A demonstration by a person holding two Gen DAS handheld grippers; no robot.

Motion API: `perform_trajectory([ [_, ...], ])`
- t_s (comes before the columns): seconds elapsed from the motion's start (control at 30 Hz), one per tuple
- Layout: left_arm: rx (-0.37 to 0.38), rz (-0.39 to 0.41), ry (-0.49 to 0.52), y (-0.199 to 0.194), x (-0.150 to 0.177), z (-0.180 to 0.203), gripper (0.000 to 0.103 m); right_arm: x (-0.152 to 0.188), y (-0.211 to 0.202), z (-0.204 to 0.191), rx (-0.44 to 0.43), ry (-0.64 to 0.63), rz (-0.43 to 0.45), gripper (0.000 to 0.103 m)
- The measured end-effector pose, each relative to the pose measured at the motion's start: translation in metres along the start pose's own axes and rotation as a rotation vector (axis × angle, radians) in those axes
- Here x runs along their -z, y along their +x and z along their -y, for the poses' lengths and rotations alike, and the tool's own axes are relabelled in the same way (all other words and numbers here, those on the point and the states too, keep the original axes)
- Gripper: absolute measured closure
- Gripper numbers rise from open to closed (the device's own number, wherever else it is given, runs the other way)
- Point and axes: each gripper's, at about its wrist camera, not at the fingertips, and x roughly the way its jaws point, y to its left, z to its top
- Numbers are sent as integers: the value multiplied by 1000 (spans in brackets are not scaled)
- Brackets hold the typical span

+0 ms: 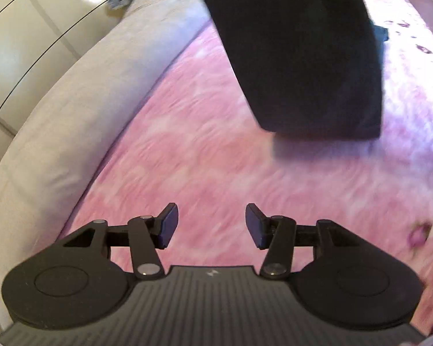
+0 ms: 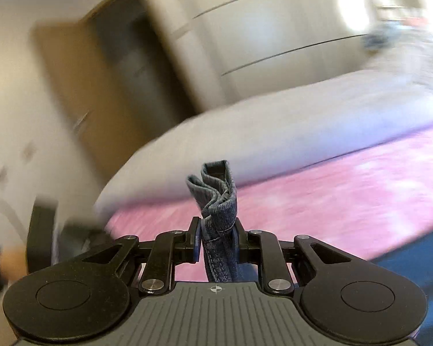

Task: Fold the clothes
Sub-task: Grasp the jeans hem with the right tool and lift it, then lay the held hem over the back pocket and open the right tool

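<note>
My left gripper [image 1: 211, 225] stands open above the pink bedspread [image 1: 205, 155] with nothing between its fingers. Ahead of it, up and to the right, a dark garment [image 1: 300, 57] hangs or lies over the bed, blurred. In the right wrist view my right gripper [image 2: 216, 240] is shut on a bunched edge of blue denim [image 2: 219, 199], which sticks up between the pads; more denim [image 2: 412, 256] shows at the lower right. This view is tilted and smeared by motion.
A pale grey padded bed edge [image 1: 80, 109] runs along the left of the pink cover. Beyond it stand cream wardrobe doors [image 1: 23, 43] and, in the right wrist view, a brown door [image 2: 80, 86]. A hand and another dark tool [image 2: 40, 239] show at the far left.
</note>
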Motion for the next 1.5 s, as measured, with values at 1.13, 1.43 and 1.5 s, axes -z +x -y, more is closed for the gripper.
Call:
perform_trajectory([
  [1.13,219,-150,33,204,-158,103,49,33,2,300,446,328,-211,61],
  [1.43,224,-166,34,202,-159,98,47,21,-15,238,518,62,-164,61],
  [1.5,226,-162,27,203,-157,98,47,27,-7,222,447,7,-184,61],
])
